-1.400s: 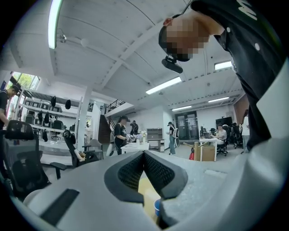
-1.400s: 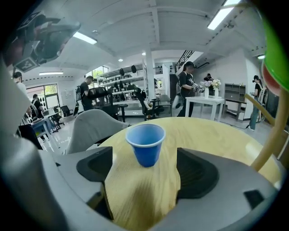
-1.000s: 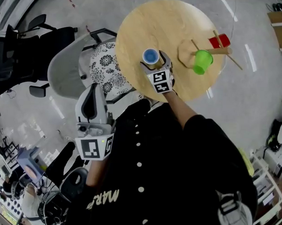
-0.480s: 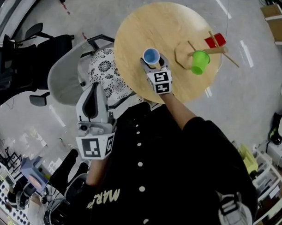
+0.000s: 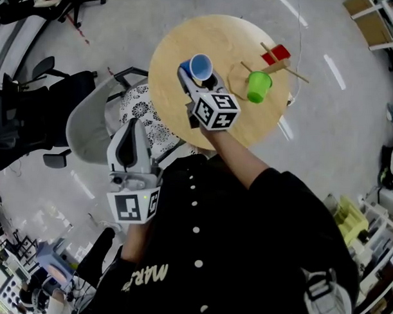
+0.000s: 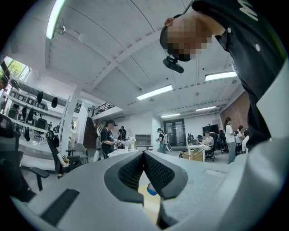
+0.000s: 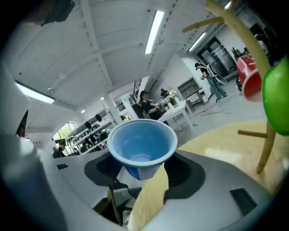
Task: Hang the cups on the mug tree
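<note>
Right gripper view: blue cup [image 7: 142,144] between jaws of right hand-held gripper [image 7: 143,172].

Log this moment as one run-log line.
right gripper: jaws just closed on blue cup, over table | left gripper: jaws together, empty | mug tree: green cup, red cup hanging

The head view looks steeply down from above the person onto a round wooden table [image 5: 181,43], seen whole and from well off. The right gripper view sits close behind the blue cup [image 7: 142,146] and faces across the table toward the mug tree [image 7: 266,149] near its far edge. These two views share cup, table and tree. The left gripper view, off the table's near edge, faces level into the room and catches only a sliver of table.
</note>
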A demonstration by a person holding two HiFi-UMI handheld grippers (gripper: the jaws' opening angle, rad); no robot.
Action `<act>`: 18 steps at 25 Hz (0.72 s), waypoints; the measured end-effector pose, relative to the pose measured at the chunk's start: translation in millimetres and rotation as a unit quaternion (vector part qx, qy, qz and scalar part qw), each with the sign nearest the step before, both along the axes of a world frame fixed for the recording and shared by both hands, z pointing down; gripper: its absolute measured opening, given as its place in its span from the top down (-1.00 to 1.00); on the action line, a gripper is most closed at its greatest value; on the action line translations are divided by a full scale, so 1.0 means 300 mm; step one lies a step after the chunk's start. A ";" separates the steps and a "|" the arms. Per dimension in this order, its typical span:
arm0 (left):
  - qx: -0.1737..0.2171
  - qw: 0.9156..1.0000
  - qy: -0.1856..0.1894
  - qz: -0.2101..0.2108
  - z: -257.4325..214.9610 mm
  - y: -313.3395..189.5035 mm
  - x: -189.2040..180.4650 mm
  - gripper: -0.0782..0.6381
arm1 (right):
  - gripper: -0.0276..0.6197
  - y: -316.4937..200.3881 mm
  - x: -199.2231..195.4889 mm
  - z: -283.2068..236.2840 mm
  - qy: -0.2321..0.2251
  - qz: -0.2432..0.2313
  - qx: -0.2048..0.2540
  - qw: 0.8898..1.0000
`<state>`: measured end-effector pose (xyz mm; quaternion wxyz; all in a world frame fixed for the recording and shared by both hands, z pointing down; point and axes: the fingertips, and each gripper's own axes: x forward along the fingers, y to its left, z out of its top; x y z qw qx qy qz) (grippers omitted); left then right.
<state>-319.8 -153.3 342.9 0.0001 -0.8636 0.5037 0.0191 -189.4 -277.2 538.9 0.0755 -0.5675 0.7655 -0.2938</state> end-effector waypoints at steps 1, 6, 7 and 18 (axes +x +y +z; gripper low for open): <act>0.003 1.000 0.000 0.004 -0.006 0.001 0.010 0.79 | 0.02 -0.012 0.013 -0.045 -0.013 0.009 0.010 1.000; 0.013 1.000 -0.003 0.024 -0.040 0.009 0.065 0.79 | 0.03 -0.056 0.089 -0.230 -0.084 0.047 0.041 0.995; 0.016 0.999 -0.003 0.029 -0.048 0.011 0.079 0.79 | 0.03 -0.061 0.110 -0.259 -0.096 0.055 0.045 0.993; 0.033 0.996 -0.004 0.079 -0.084 0.005 0.222 0.79 | 0.05 -0.062 0.353 -0.355 -0.227 0.154 0.053 0.960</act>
